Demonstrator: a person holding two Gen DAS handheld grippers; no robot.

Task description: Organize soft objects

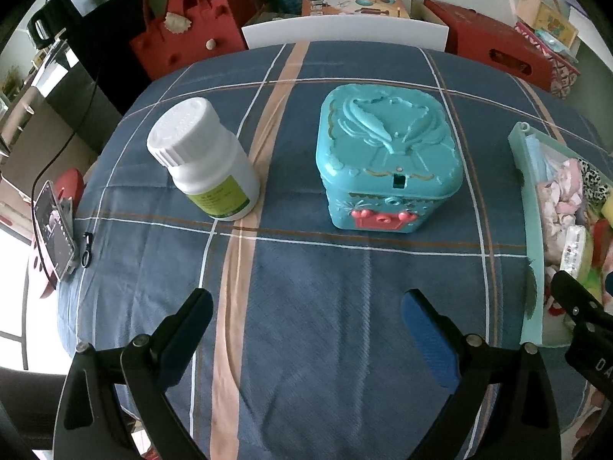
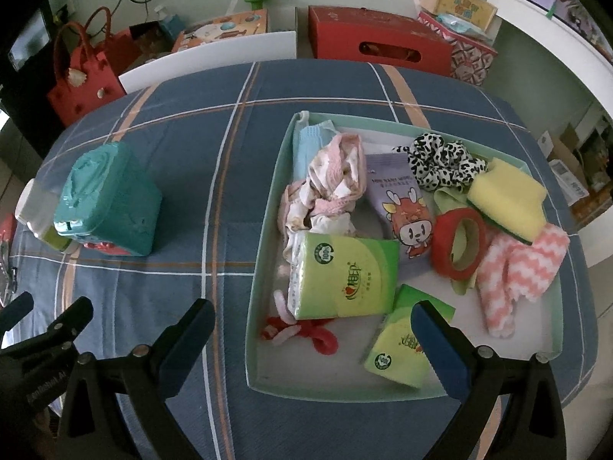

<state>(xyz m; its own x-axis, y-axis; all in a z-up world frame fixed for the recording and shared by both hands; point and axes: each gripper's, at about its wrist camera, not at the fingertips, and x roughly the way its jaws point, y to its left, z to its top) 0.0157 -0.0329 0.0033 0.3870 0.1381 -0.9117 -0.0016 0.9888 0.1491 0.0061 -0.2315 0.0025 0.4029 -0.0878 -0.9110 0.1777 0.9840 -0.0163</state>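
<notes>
A pale green tray (image 2: 268,207) on the checked cloth holds soft things: a green tissue pack (image 2: 345,280), a smaller tissue pack (image 2: 398,349), pink-white cloth (image 2: 333,180), a spotted scrunchie (image 2: 440,165), a yellow sponge (image 2: 509,199), a pink wavy cloth (image 2: 521,268), a red tape ring (image 2: 459,243) and a purple wipes packet (image 2: 402,207). My right gripper (image 2: 314,322) hangs open over the tray's near edge, empty. My left gripper (image 1: 306,314) is open above bare cloth, in front of a teal box (image 1: 387,157) and a white bottle (image 1: 207,161). The tray's edge (image 1: 532,230) shows at right.
Beyond the table's far edge stand a red bag (image 1: 184,34), a red box (image 2: 379,38) and a white chair back (image 1: 345,30). A phone on a stand (image 1: 53,230) sits at the table's left edge. The teal box (image 2: 111,199) lies left of the tray.
</notes>
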